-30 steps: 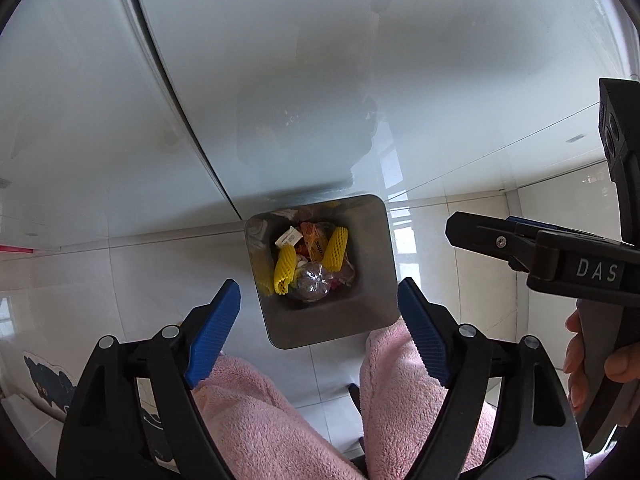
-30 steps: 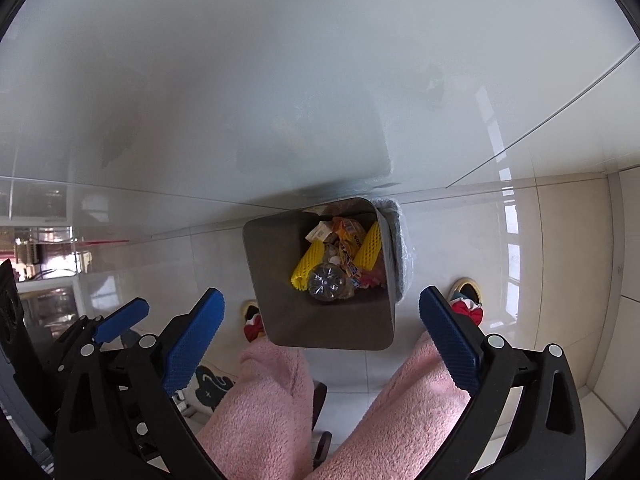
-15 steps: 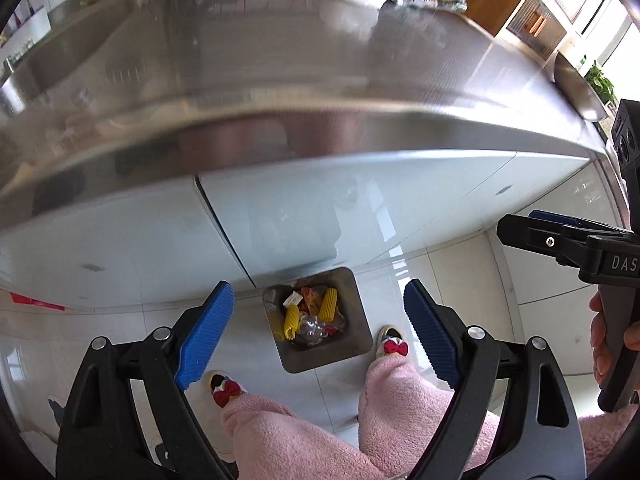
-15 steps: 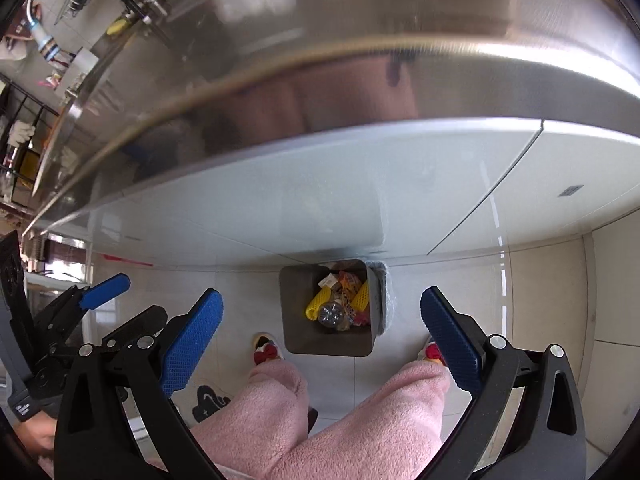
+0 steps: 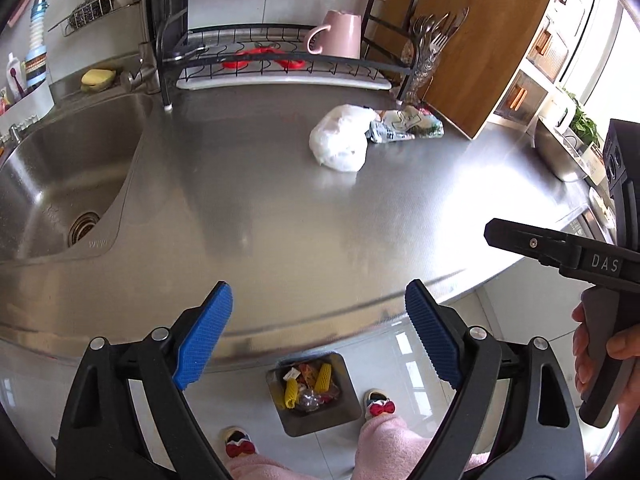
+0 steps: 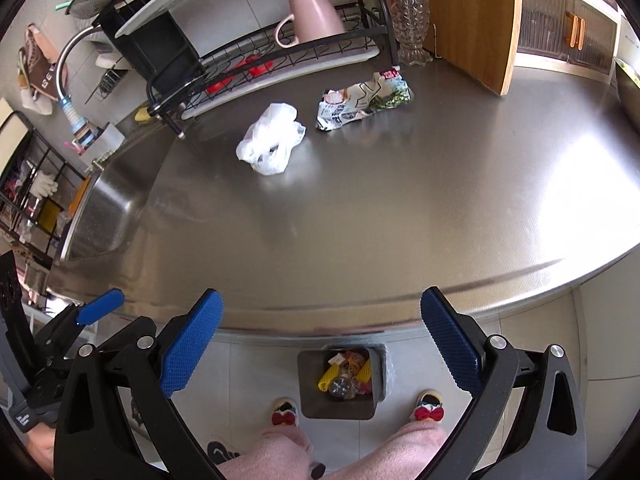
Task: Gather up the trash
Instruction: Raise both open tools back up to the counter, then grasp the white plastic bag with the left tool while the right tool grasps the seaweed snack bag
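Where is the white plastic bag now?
The white plastic bag lies on the steel counter, in front of the dish rack and just left of the printed wrapper, far from both grippers.

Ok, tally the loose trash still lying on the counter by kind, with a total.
White plastic bag: 1
Crumpled printed wrapper: 1
Total on the counter: 2
Both grippers, left and right, are open and empty.

Steel counter; white bag; wrapper
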Tool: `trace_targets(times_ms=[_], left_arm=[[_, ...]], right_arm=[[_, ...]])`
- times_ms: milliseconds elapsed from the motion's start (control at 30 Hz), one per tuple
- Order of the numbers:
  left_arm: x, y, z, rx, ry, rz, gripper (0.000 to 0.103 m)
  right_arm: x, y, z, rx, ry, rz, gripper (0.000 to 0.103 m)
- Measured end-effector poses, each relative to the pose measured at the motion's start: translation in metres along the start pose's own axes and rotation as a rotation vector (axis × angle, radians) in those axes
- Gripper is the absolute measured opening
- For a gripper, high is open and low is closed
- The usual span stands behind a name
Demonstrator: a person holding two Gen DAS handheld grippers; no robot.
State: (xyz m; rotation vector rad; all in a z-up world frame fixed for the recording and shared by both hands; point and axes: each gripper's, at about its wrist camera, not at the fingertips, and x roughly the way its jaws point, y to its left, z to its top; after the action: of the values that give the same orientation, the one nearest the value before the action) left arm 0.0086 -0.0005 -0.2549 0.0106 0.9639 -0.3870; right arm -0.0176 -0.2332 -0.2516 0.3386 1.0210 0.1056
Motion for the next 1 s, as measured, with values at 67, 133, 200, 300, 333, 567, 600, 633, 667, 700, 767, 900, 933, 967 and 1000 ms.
trace_targets(times_ms=[67,133,200,300,333,567,600,633,667,700,767,900,933,967,1000], left_arm=[[0.005,-0.001,0.017,0.009,-0.011,-0.003,0.083],[0.013,-0.002,0.032,0.018,-0.021,-0.006,0.083],[0.023,-0.002,0.046,0.030,-0.025,-0.004,0.083],[0.039,0.001,0.068,0.035,-0.025,-0.011,0.083],[0.045,0.001,0.075,0.037,-0.025,-0.010,0.083],[0.080,-0.002,0.113,0.066,-0.011,-0.008,0.083],[0.085,-0.003,0.116,0.069,-0.006,-0.009,0.083],[0.090,-0.003,0.120,0.071,-0.003,-0.010,0.083],[0.095,-0.004,0.123,0.073,-0.002,-0.011,0.083],[0.100,-0.004,0.125,0.075,0.000,-0.010,0.083],[0.109,-0.004,0.131,0.070,0.009,-0.009,0.083],[0.126,-0.004,0.139,0.059,0.028,-0.008,0.083],[0.130,-0.006,0.139,0.061,0.032,-0.009,0.083],[0.133,-0.007,0.140,0.062,0.035,-0.011,0.083],[0.137,-0.008,0.141,0.063,0.037,-0.011,0.083]], right_arm=[[0.001,0.000,0.014,0.010,-0.012,0.001,0.100],[0.001,-0.002,0.029,0.010,-0.029,-0.012,0.100],[0.002,-0.005,0.043,0.014,-0.046,-0.017,0.100],[0.013,-0.010,0.067,0.022,-0.058,-0.020,0.100],[0.017,-0.012,0.075,0.026,-0.058,-0.015,0.100],[0.051,-0.027,0.123,0.047,-0.059,-0.038,0.100],[0.055,-0.028,0.129,0.043,-0.061,-0.044,0.100],[0.060,-0.029,0.134,0.039,-0.063,-0.049,0.099],[0.064,-0.030,0.139,0.037,-0.067,-0.054,0.099],[0.068,-0.032,0.143,0.037,-0.072,-0.059,0.100],[0.076,-0.036,0.151,0.043,-0.077,-0.066,0.099],[0.093,-0.043,0.164,0.048,-0.070,-0.084,0.100],[0.098,-0.045,0.166,0.050,-0.066,-0.084,0.100],[0.102,-0.047,0.168,0.054,-0.061,-0.082,0.099],[0.106,-0.049,0.168,0.057,-0.056,-0.078,0.099]])
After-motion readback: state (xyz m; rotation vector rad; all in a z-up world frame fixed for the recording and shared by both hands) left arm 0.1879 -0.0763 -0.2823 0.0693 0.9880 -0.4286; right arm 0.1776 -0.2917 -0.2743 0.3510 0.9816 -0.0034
